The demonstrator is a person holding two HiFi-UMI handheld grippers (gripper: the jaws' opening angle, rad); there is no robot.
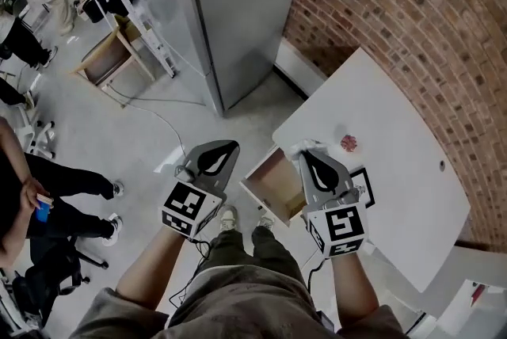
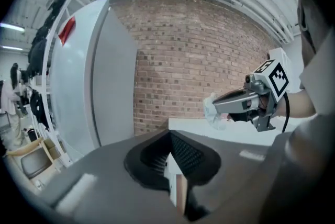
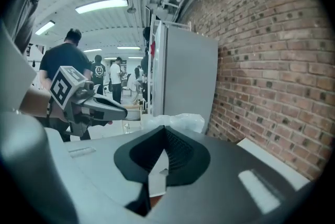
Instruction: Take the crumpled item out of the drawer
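Right gripper jaws are clamped on the crumpled item, a whitish, plastic-looking wad bunched at the jaw tips. It is out of the open drawer and above the drawer-side edge of the white table. Left gripper has its jaws together with nothing in them, off that same table edge, over the floor.

Left gripper view shows the wad side-on, sticking out past the right tips; head view catches only a scrap of it. Only head view shows the drawer's wooden inside and a small red object on the tabletop.

Brick wall runs along the table's far side. Grey cabinet stands beyond the table's far corner. Floor on the drawer side is open, with people well apart.
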